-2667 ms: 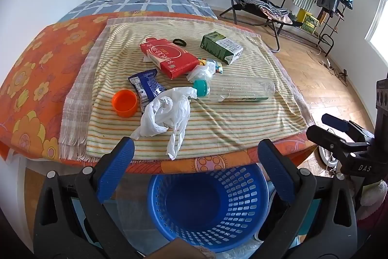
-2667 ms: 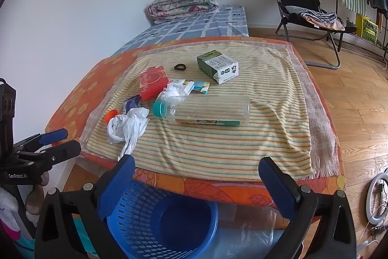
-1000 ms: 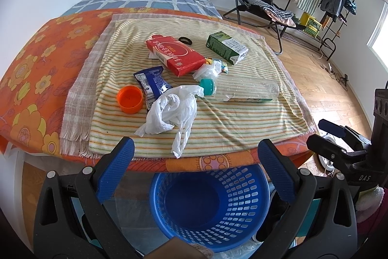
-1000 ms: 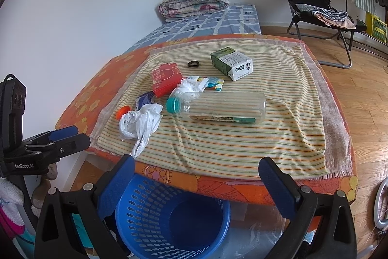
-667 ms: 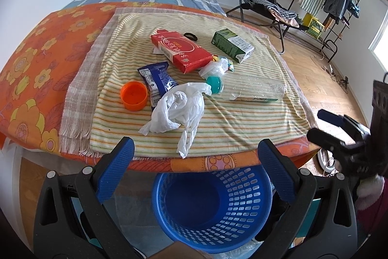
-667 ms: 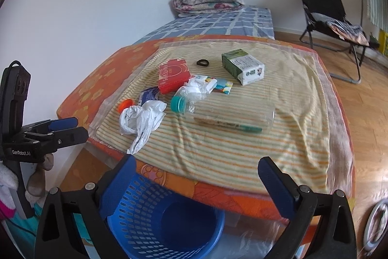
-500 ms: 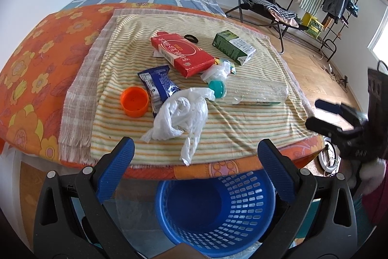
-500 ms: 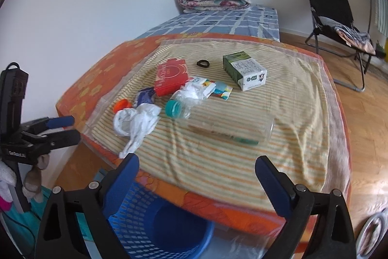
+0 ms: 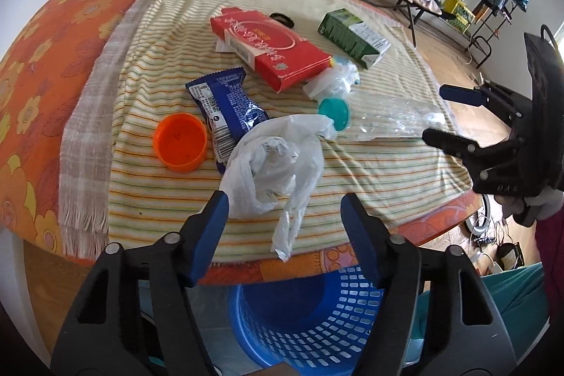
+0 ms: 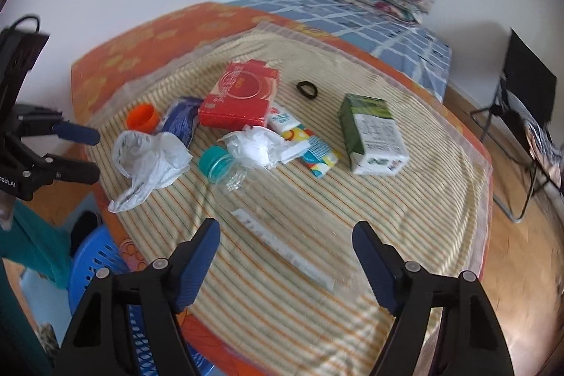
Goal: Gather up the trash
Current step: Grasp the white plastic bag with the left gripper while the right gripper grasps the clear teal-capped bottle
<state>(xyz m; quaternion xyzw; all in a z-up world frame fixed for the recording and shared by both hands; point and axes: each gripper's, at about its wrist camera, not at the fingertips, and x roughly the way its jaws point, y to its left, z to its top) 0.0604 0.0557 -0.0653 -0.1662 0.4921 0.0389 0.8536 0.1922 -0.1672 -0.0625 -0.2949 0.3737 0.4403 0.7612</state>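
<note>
Am lining up L gripper (image 9: 282,217), jaws wide, empty, w/ crumpled white bag (image 9: 275,171) just ahead btwn fingers. R gripper (image 10: 285,245) also wide open, empty, straddling clear bottle (image 10: 268,210). Blue basket (image 9: 303,323) sitting below L, under table edge, prob. for easy drops.

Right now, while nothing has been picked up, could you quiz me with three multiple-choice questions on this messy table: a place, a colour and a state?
1. Where is the blue basket?
A. on the table
B. below the table's near edge
C. on the chair

2. What colour is the clear bottle's cap?
A. teal
B. red
C. black

3. How are the left gripper and right gripper?
A. both open and empty
B. both clamping trash
C. one holding the bottle

Answers: 1 B, it shows under the cloth edge; 2 A, seen in both views; 3 A, gaps show between the fingers.
</note>
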